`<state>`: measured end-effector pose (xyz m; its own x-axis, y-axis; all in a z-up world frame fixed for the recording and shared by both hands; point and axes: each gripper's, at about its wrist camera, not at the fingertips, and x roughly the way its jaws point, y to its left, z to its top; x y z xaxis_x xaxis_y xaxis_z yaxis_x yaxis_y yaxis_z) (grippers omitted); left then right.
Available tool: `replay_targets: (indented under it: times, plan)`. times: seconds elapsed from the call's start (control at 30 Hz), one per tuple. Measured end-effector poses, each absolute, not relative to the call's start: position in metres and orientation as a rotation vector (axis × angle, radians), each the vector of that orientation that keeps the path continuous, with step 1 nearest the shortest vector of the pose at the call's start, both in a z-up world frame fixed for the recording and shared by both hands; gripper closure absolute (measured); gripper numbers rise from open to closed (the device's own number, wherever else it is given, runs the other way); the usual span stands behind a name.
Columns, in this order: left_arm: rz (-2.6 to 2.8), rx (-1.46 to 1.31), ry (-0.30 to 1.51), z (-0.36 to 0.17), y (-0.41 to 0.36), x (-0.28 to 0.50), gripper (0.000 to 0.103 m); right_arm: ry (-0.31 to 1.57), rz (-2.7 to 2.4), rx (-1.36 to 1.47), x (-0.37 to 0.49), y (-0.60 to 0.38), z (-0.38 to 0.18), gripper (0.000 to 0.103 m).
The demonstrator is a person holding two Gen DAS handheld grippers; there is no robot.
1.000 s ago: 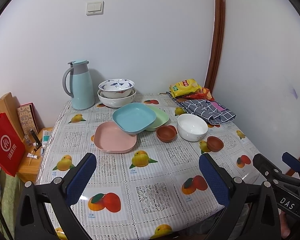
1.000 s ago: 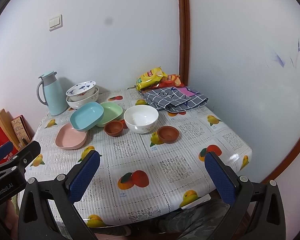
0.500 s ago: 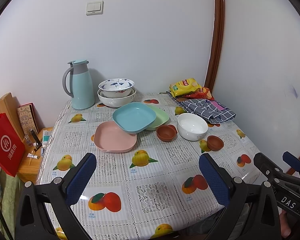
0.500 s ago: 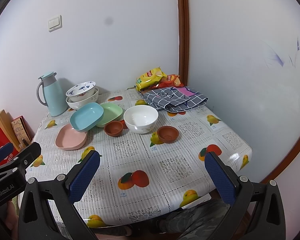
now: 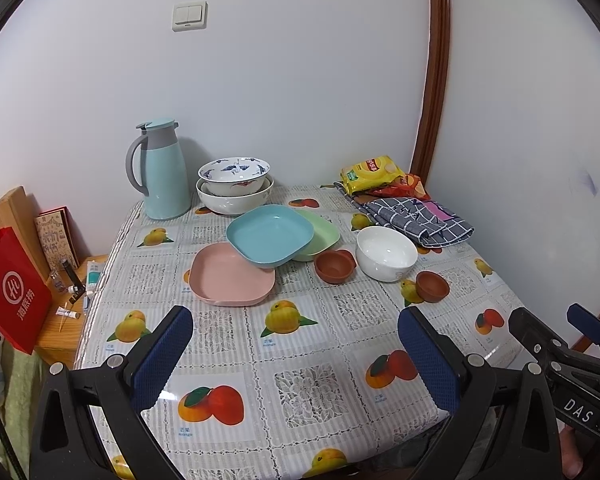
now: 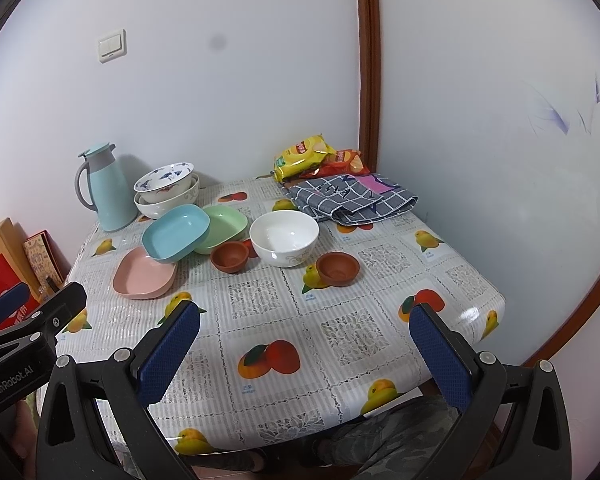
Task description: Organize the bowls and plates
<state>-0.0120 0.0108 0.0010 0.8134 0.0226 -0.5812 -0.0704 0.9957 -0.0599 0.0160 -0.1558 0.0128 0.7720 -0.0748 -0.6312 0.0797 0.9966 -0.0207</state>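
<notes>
Your left gripper [image 5: 294,354] hangs spread and empty at the lower frame. From left of centre: pink plate [image 5: 231,275], tilted blue plate [image 5: 269,234] overlapping green plate [image 5: 318,234], clay bowl [image 5: 333,266], white bowl [image 5: 386,253]. Your right gripper [image 6: 305,350] likewise gapes empty.

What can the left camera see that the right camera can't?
Only the left camera shows the small tubes on the wooden side stand and the white logo on the red bag. Only the right camera shows the table's far right corner and the purple scribbles on the wall. Both show the blue plate leaning on the pink plate, the white bowl and the jug.
</notes>
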Motion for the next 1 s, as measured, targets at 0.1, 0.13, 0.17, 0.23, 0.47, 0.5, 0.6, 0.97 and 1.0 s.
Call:
replay_targets:
  times: [0.1, 0.13, 0.17, 0.23, 0.47, 0.5, 0.6, 0.97, 1.0]
  plan:
    - [0.052, -0.08, 0.62, 0.001, 0.011, -0.011, 0.0, 0.684, -0.08, 0.004, 0.017, -0.154, 0.013, 0.0]
    - [0.054, -0.08, 0.621, 0.001, 0.012, -0.011, 0.0, 0.685, -0.08, 0.004, 0.017, -0.154, 0.013, 0.0]
    - [0.054, -0.08, 0.622, 0.001, 0.012, -0.01, 0.0, 0.686, -0.078, 0.004, 0.018, -0.154, 0.013, 0.0]
    - [0.053, -0.082, 0.62, 0.001, 0.012, -0.01, 0.0, 0.688, -0.074, 0.006, 0.019, -0.154, 0.012, 0.0]
    - [0.039, -0.078, 0.625, 0.0, 0.012, -0.003, 0.0, 0.69, -0.077, 0.009, 0.022, -0.155, 0.01, 0.0]
    - [0.038, -0.077, 0.625, 0.0, 0.011, -0.001, 0.0, 0.684, -0.074, 0.011, 0.022, -0.155, 0.01, 0.0]
    - [0.032, -0.067, 0.626, 0.002, 0.01, 0.003, 0.0, 0.681, -0.076, 0.02, 0.024, -0.157, 0.013, 0.0]
    - [0.009, -0.072, 0.66, 0.007, 0.007, 0.036, 0.0, 0.702, -0.091, 0.013, 0.045, -0.163, 0.018, 0.0]
    - [0.007, -0.07, 0.661, 0.007, 0.007, 0.038, 0.0, 0.704, -0.088, 0.015, 0.048, -0.163, 0.019, 0.0]
